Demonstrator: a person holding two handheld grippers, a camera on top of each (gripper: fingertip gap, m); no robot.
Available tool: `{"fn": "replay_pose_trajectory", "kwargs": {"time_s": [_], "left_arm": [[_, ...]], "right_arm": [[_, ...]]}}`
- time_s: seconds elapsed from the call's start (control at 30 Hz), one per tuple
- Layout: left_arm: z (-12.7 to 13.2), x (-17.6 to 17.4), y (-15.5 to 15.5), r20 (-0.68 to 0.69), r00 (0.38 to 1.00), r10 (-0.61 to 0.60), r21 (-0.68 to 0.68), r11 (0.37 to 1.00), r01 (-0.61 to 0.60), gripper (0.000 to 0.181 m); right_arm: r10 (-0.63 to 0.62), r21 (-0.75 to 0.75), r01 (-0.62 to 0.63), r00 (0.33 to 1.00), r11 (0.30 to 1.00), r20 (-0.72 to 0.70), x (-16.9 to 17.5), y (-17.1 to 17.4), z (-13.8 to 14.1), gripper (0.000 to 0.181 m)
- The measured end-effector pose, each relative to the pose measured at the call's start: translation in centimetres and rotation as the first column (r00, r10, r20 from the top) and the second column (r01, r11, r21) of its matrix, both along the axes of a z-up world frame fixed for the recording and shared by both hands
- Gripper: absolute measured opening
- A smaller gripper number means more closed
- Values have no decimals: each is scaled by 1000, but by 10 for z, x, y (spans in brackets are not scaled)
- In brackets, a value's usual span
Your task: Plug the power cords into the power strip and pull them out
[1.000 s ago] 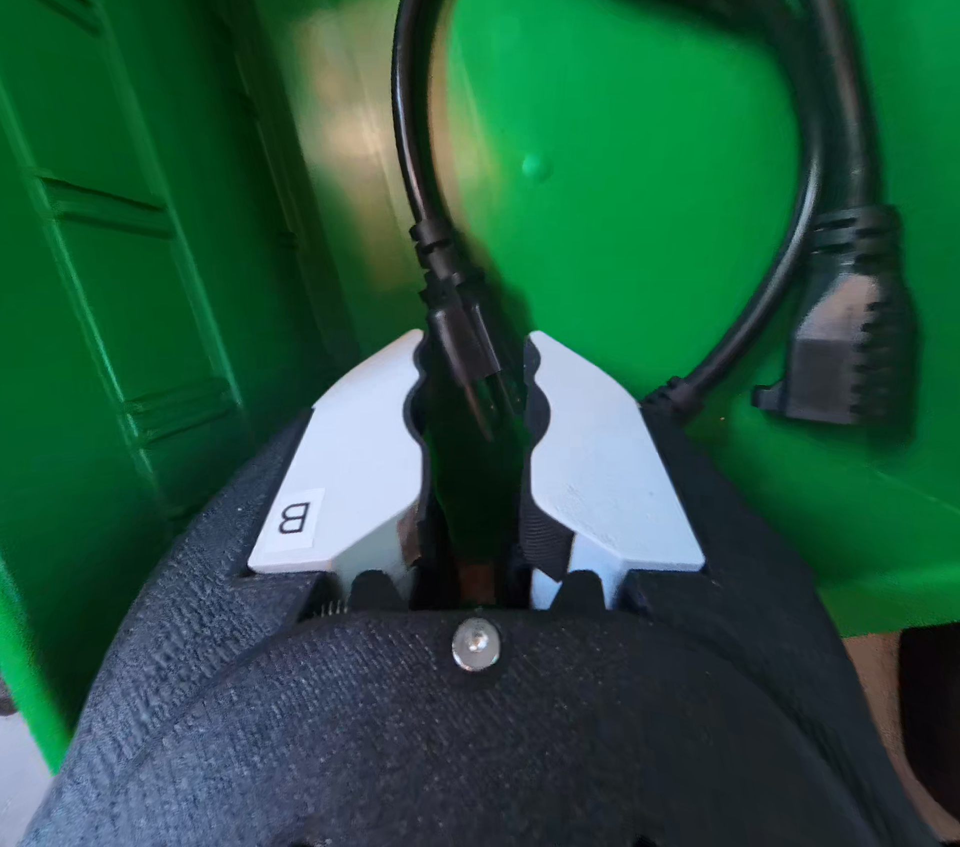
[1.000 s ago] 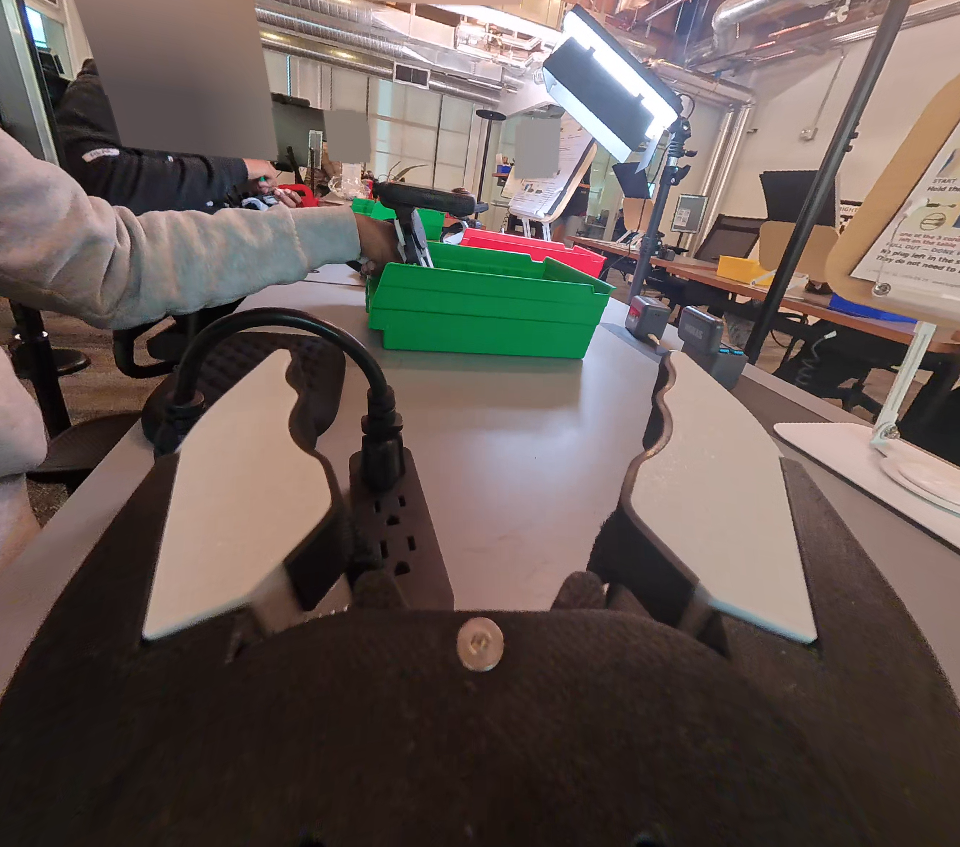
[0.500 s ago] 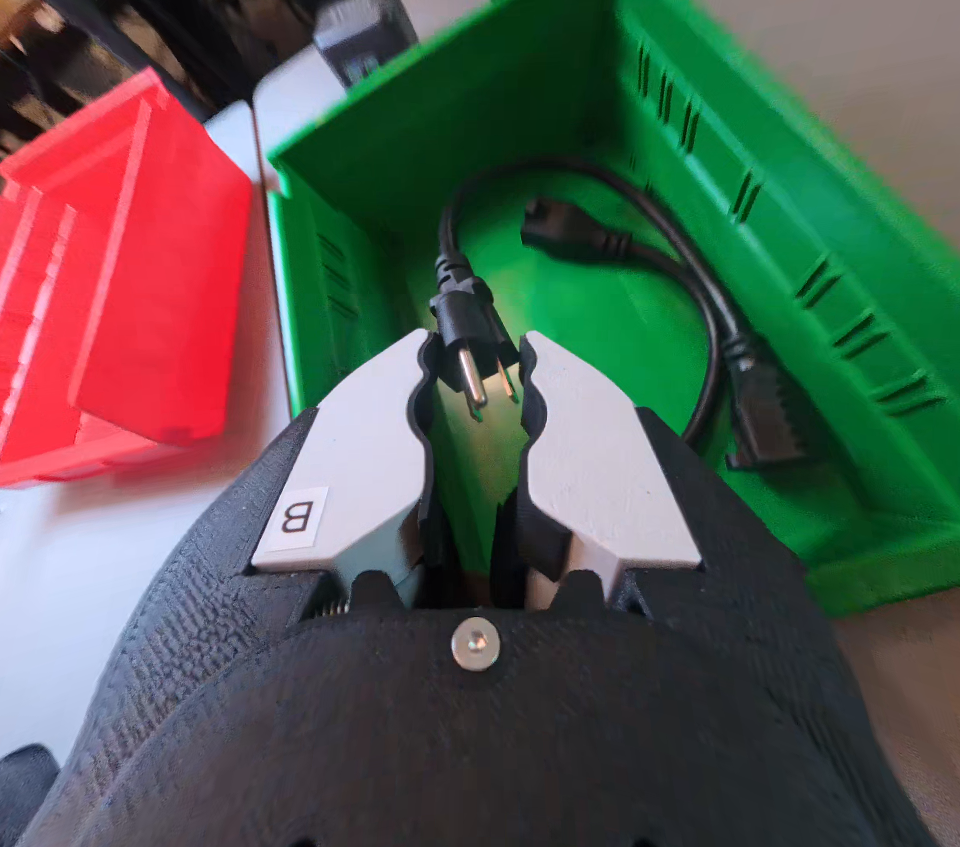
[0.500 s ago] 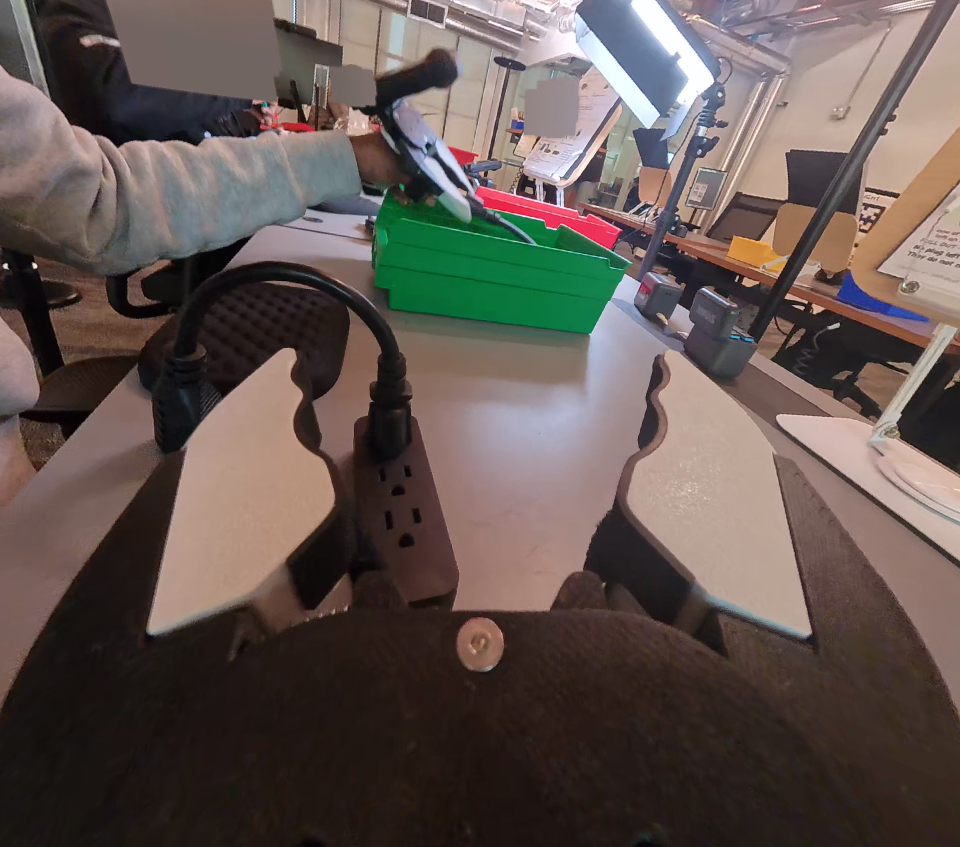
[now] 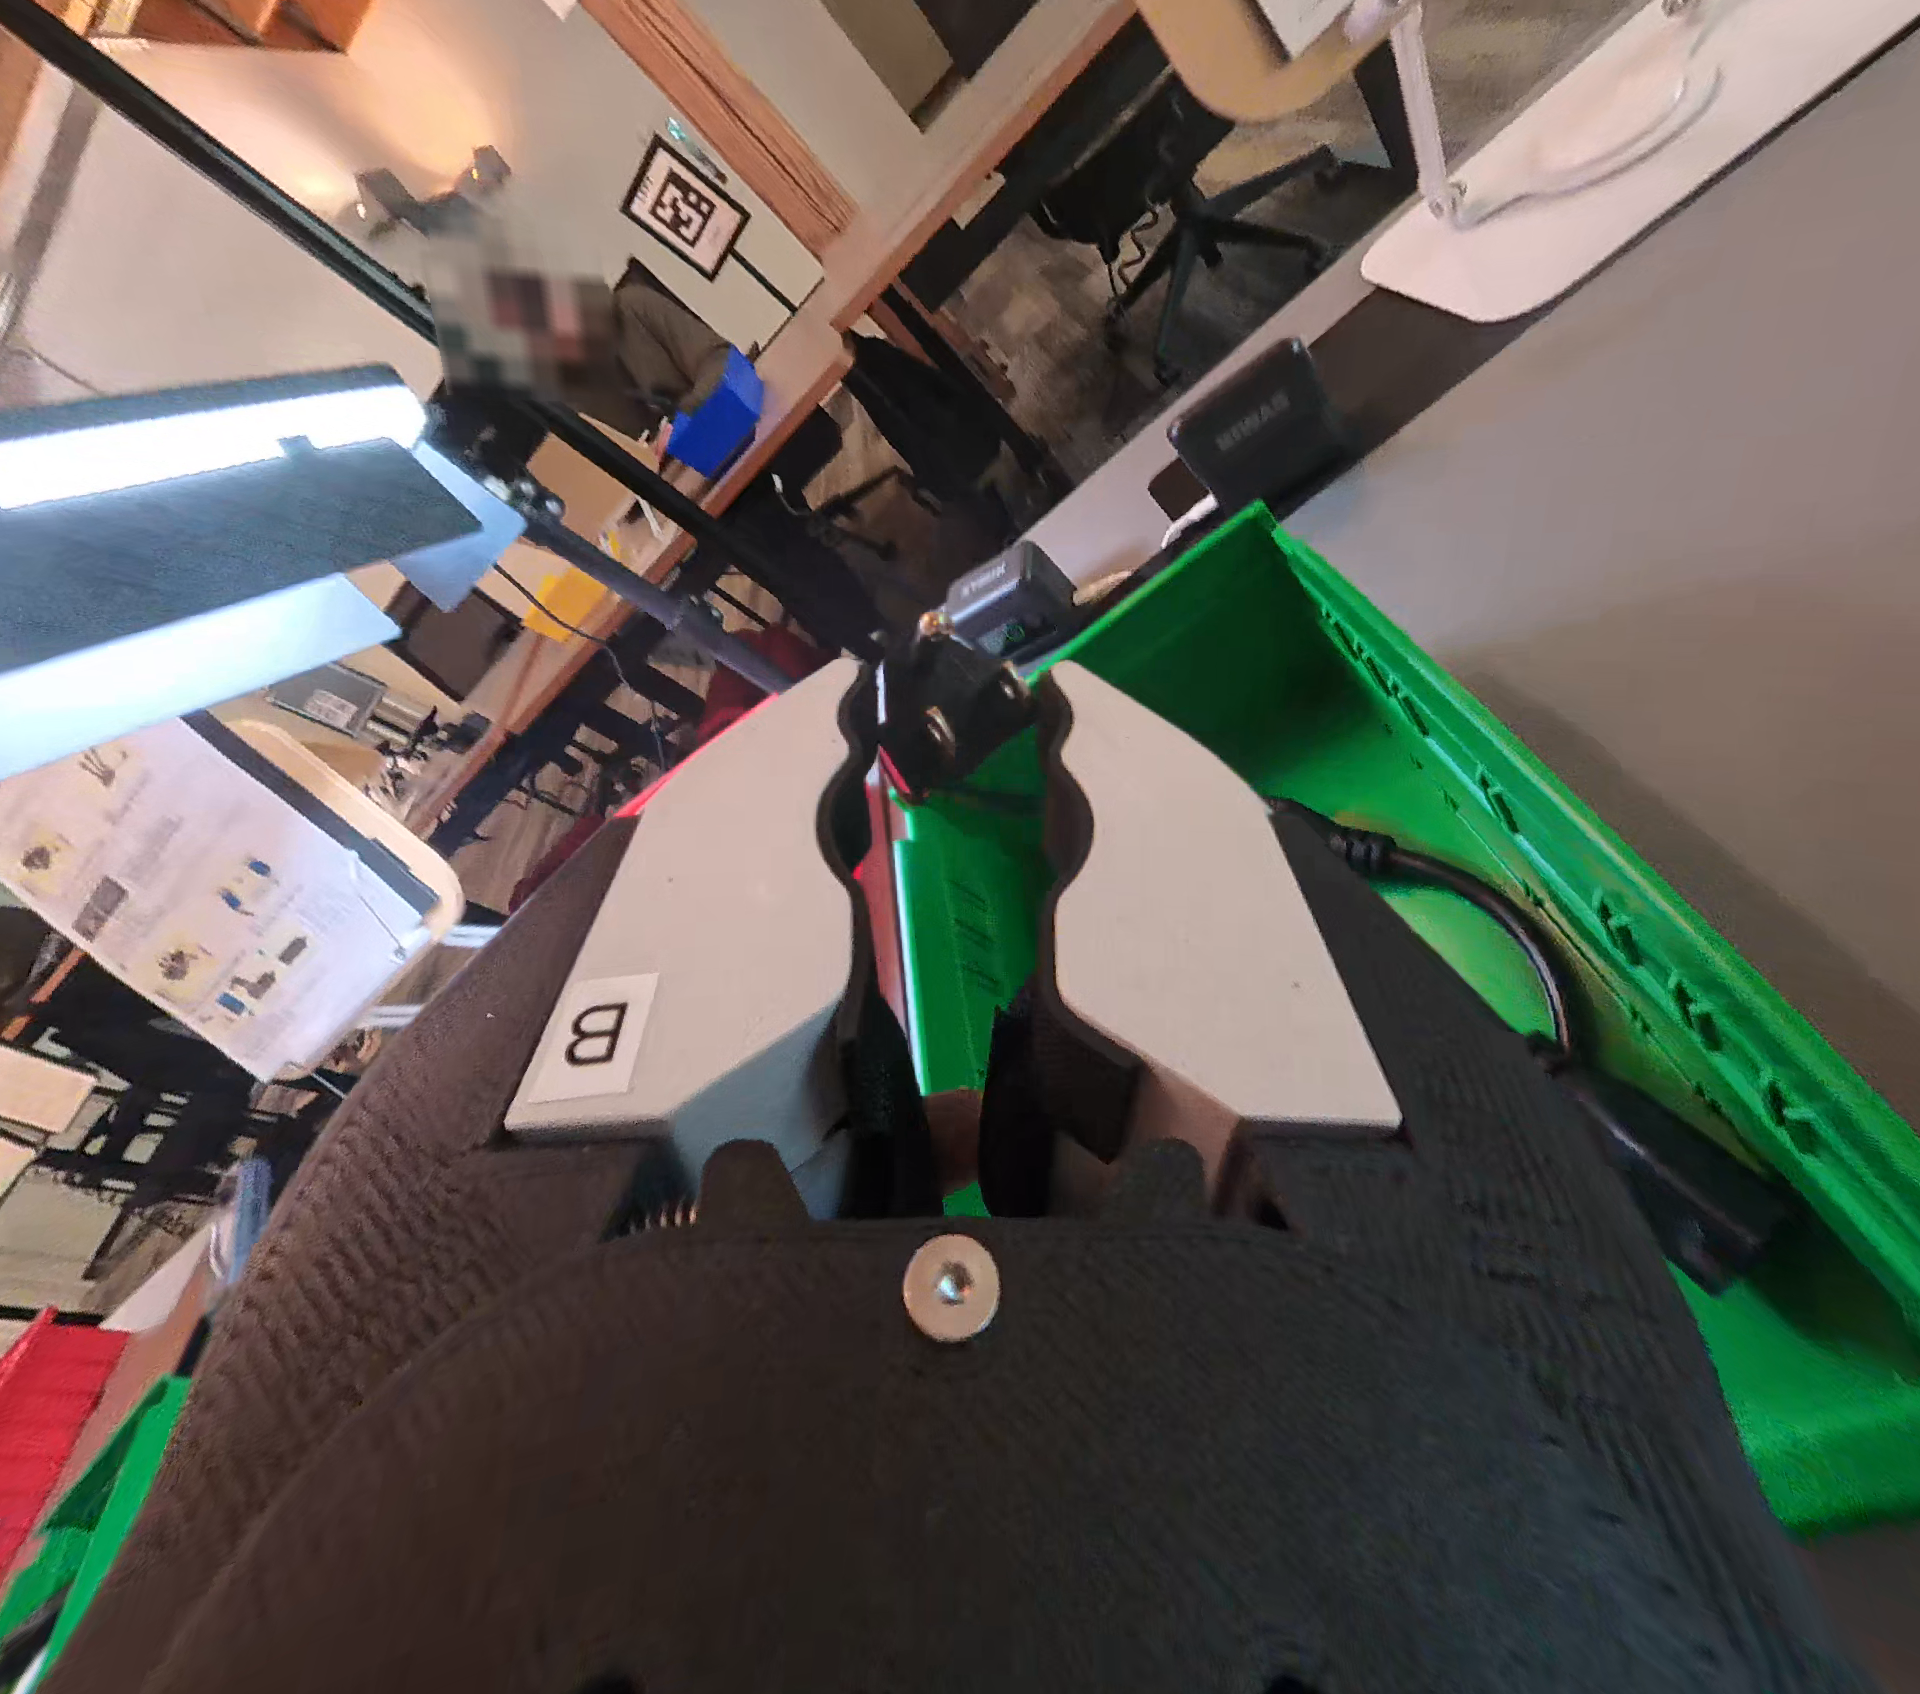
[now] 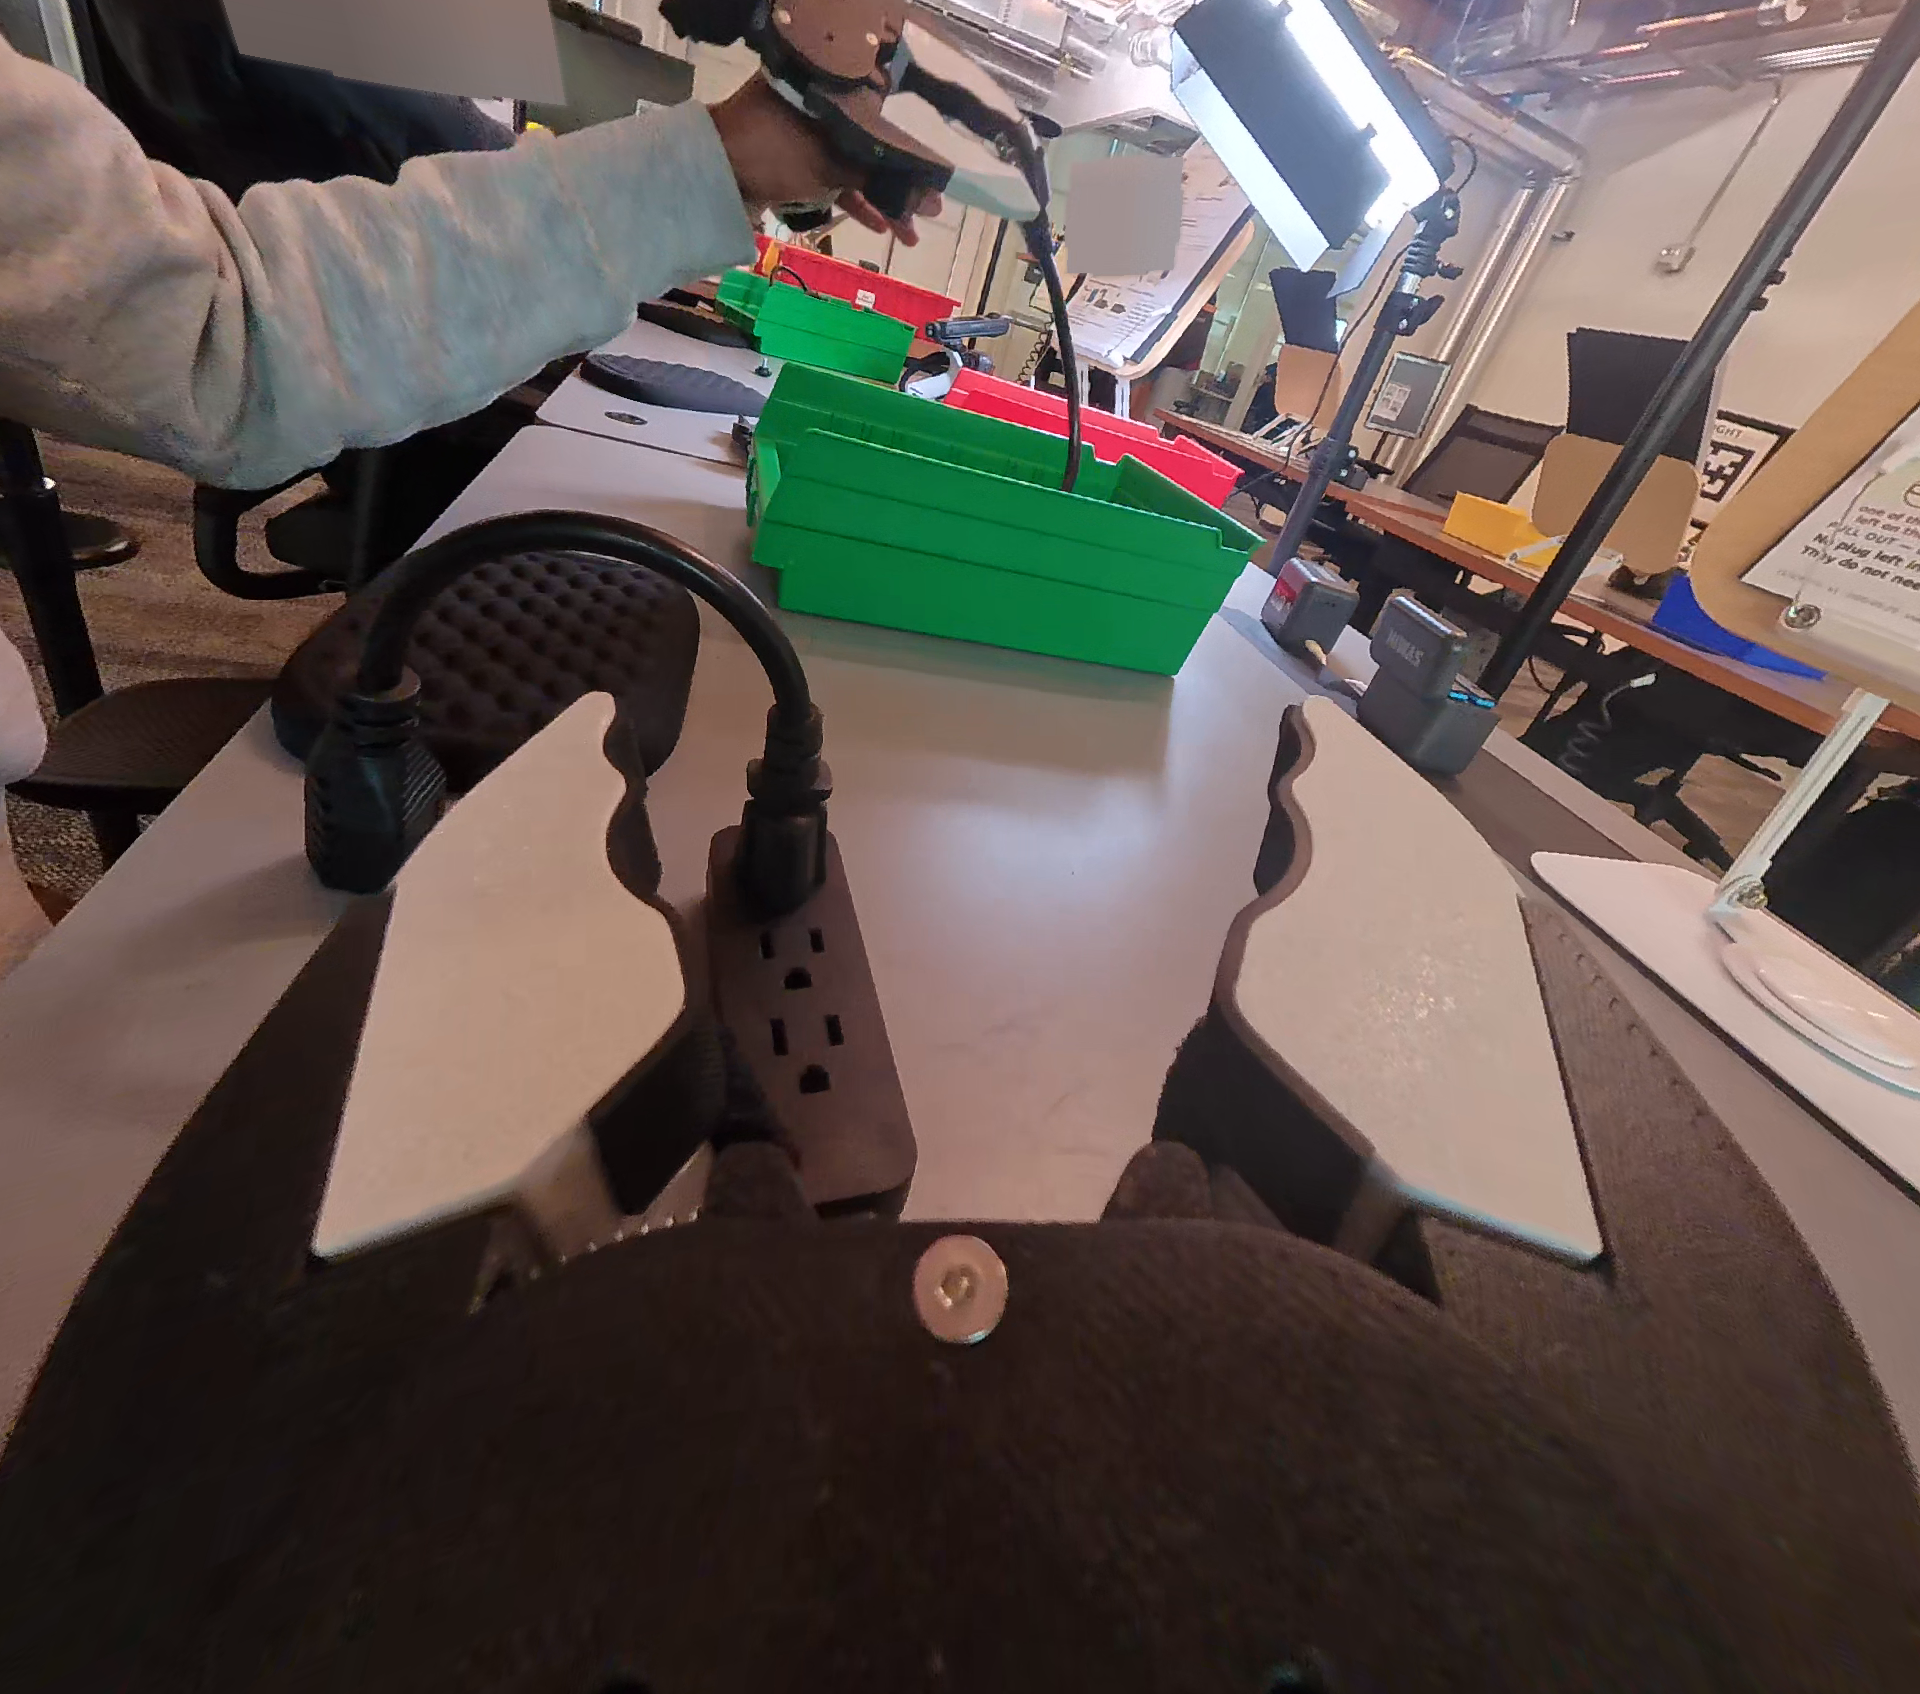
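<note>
My left gripper (image 5: 951,709) is shut on the black plug (image 5: 956,714) of a power cord, held high above the green bin (image 5: 1455,771). The rest of that cord (image 5: 1507,917) lies in the bin. In the right wrist view the left gripper (image 6: 997,179) is raised, and its cord (image 6: 1060,335) hangs down into the green bin (image 6: 987,564). My right gripper (image 6: 945,719) is open and empty, its fingers on either side of the black power strip (image 6: 810,1021) on the grey table. Another black cord's plug (image 6: 784,823) sits in the strip's far socket. That cord's other end (image 6: 364,803) rests on the table.
A red bin (image 6: 1091,418) stands behind the green one, with another green bin (image 6: 831,325) farther back. Two dark boxes (image 6: 1423,688) sit at the table's right edge. A white sign stand base (image 6: 1714,948) is at right. A person's grey sleeve (image 6: 364,294) reaches across at left. Spacing between my two grippers at the tips: around 40 cm.
My left gripper has lifted the plug up out of the green bin and tilted, and the cord now trails up from the bin. The right gripper stays open over the power strip.
</note>
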State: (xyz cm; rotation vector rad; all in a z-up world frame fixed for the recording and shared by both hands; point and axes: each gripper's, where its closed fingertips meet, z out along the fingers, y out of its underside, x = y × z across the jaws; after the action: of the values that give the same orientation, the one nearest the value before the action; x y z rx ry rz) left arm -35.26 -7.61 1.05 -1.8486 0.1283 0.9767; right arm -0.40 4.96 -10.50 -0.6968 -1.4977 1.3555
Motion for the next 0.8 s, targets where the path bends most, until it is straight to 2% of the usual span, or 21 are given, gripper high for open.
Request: {"fn": "replay_pose_trajectory", "kwargs": {"time_s": [0.53,0.67,0.8], "left_arm": [[80,26,32,-165,984,-66,118,989,86,29],[108,38,47,-218,971,-97,162,978,134,28],[146,64,65,-286,946,-152,222,950,219,28]], "right_arm": [[-34,11,34,998,999,-51,3,5,10,111],[-55,-4,55,996,999,-70,4,9,14,109],[-77,-28,75,993,997,-86,3,13,16,106]]}}
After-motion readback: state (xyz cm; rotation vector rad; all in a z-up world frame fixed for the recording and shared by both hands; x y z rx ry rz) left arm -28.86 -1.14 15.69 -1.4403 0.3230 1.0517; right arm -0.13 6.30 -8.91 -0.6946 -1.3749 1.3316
